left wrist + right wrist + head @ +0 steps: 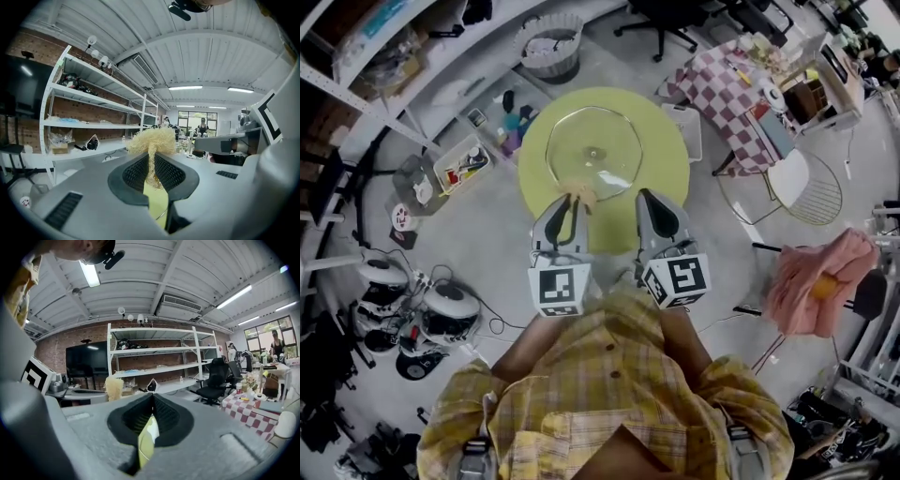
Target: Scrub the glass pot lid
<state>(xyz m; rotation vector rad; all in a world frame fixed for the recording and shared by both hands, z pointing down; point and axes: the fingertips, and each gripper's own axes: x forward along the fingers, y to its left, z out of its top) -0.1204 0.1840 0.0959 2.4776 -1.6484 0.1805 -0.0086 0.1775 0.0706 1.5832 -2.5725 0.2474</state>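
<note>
- Left gripper (572,202): jaws clamped on a straw-coloured scrubber (579,194). The thin stem is pinched between the ribbed pads (136,172), and the tuft sticks out past the fingertips.
- Scrubber sits at the near rim of the glass lid (614,141). Whether it touches the glass cannot be told.
- Glass lid lies flat, knob (594,153) up, about the middle of a round yellow-green counter (670,173).
- Right gripper (652,199): jaws together, nothing between them. Its tip is over the near part of the counter, just right of the lid and apart from it.
- Both grippers are side by side and point away from the person, with the marker cubes (561,289) toward the plaid shirt (600,394).
- Left of the counter: white shelves (366,89) and a white tray of small items (461,164).
- Right of the counter: a table under a checked cloth (727,94). Further right is a pink cloth (816,281).
</note>
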